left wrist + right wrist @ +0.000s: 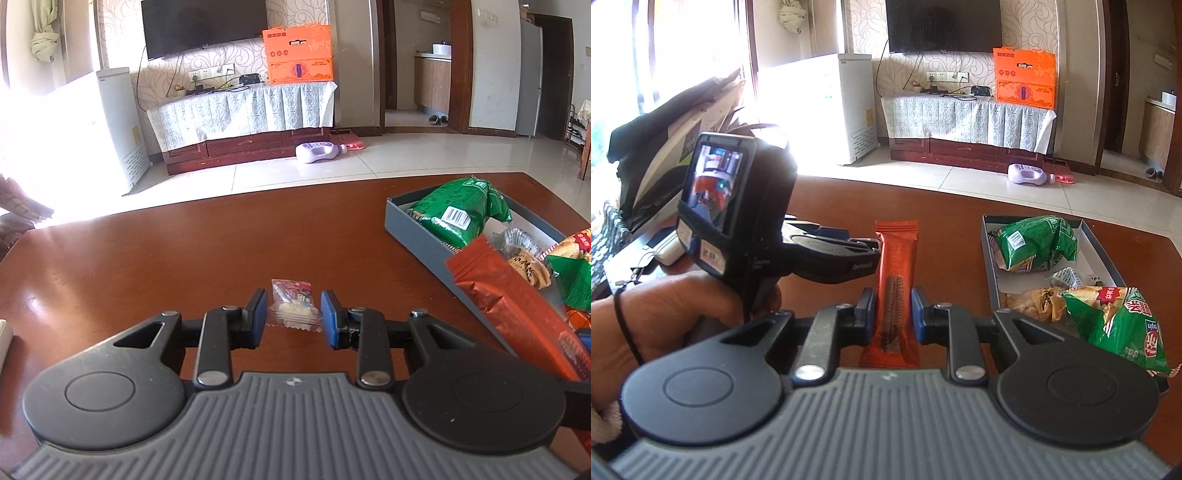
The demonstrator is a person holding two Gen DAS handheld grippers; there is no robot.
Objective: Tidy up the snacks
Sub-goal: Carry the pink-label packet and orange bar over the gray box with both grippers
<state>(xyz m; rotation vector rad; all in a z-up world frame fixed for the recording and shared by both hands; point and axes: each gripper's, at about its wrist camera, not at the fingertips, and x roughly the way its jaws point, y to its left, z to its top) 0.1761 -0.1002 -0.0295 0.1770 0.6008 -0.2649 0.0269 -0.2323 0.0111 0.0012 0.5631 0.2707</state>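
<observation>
You have the brown wooden bench (147,258) under both cameras, and it fills most of each view. On it, at about 2 o'clock from your left gripper, stands the grey tray (413,229) with low walls; in the right wrist view the same tray (988,254) lies at about 1 o'clock.

Inside the tray, at the far end, a green snack bag (1034,242) lies on its side with the barcode up. A second green bag (1123,325) hangs over the near end of the tray, and a small pale packet (1039,301) lies just beside it, touching it.

Your right gripper (894,314) is closed on the orange bar (897,280). The blue pads press its two long sides, and the bar points away from you, to 12 o'clock. In the left wrist view the bar (517,306) comes in from 3 o'clock, in front of the near wall of the tray.

Your left gripper (294,319) is partly open. The small clear packet (293,306) sits between its blue pads (260,314). Whether the pads press on its edges, I cannot tell.

Your left hand (683,314) is wrapped around the handle of that gripper, at 9 o'clock in the right wrist view.
</observation>
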